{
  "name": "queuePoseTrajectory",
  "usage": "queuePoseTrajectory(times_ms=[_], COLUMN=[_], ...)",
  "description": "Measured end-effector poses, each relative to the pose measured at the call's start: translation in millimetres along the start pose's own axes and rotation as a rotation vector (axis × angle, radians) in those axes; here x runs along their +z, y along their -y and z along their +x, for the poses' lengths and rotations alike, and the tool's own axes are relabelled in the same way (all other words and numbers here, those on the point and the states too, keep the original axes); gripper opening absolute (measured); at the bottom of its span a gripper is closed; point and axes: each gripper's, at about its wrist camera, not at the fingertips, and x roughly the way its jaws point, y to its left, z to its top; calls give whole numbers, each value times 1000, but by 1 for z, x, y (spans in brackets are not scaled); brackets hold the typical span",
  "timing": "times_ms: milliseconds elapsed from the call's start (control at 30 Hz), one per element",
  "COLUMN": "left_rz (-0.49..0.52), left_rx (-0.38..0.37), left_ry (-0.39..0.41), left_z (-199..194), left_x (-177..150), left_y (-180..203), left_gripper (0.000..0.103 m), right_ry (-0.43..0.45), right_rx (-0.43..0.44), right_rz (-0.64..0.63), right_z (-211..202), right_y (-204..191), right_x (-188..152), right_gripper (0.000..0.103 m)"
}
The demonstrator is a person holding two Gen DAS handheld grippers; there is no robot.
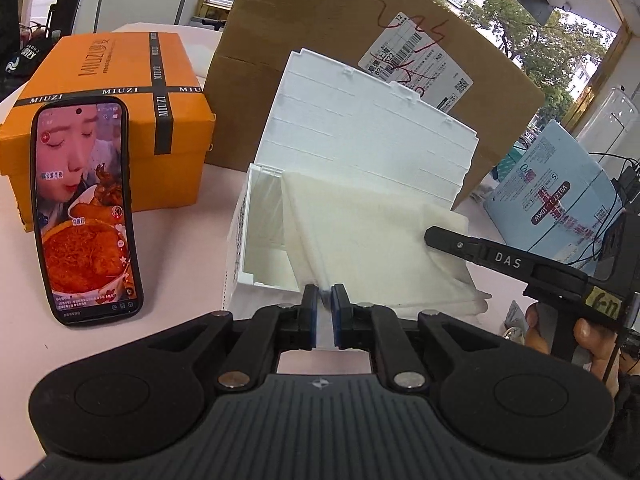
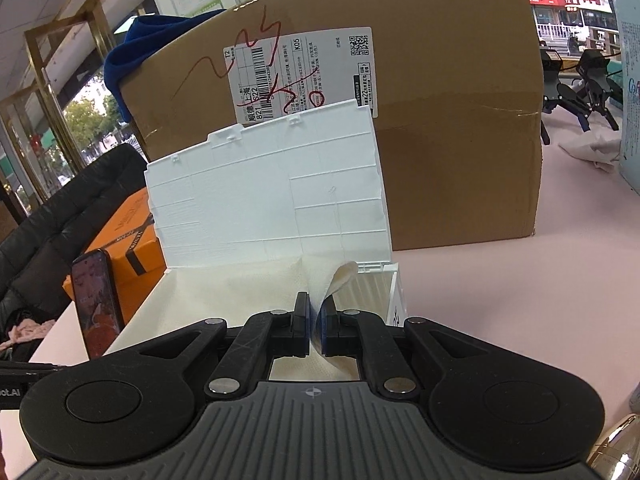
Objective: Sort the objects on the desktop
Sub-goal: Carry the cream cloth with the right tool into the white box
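Left gripper [image 1: 325, 300] was pinched tight on the near edge of a floppy cream-white fabric sheet [image 1: 360, 232], and the right gripper [image 2: 316, 320] was clamped on another bit of that same sheet [image 2: 248, 292], with a corner curling up just past its fingers. Made sense to me: something that limp needs two grab points or it just bunches up. The sheet was half in, half draped over the front rim of an open white plastic storage box [image 1: 256, 240], and the box's ribbed white lid [image 2: 264, 192] stood swung up and back, resting toward the big brown cardboard carton [image 2: 440, 120] behind it, so the opening was free. My guess is they were tucking the sheet down into the box, and it wasn't all the way in yet. Over on the left, a black smartphone [image 1: 86, 208] playing a video was propped upright against an orange gift box with black ribbon tape [image 1: 116, 92], probably parked there so it stayed out of the way. All of it sat on a pale pink tabletop [image 2: 520, 300]. From the left camera you could see the right gripper's black finger [image 1: 460, 245] lying across the sheet's far side.
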Motion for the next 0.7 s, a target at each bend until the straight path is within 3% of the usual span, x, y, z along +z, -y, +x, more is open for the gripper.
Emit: queuePoseTrajectory(times_ms=[200, 333, 400, 533, 700], left_rz=[31, 14, 66, 96, 85], left_rx=[-41, -107, -107, -134, -129], left_ry=[105, 169, 151, 42, -71], left_z=[-19, -22, -13, 21, 61], left_x=[22, 38, 42, 42, 44], left_y=[5, 13, 24, 35, 24], left_gripper=[11, 11, 11, 11, 10], right_ry=[-3, 5, 11, 17, 26], right_rx=[-22, -65, -74, -98, -108], right_rz=[-15, -56, -54, -31, -11], right_z=[5, 9, 9, 10, 7], right_y=[-2, -8, -9, -12, -13], right_x=[0, -1, -2, -6, -8], right_gripper=[5, 5, 5, 5, 5])
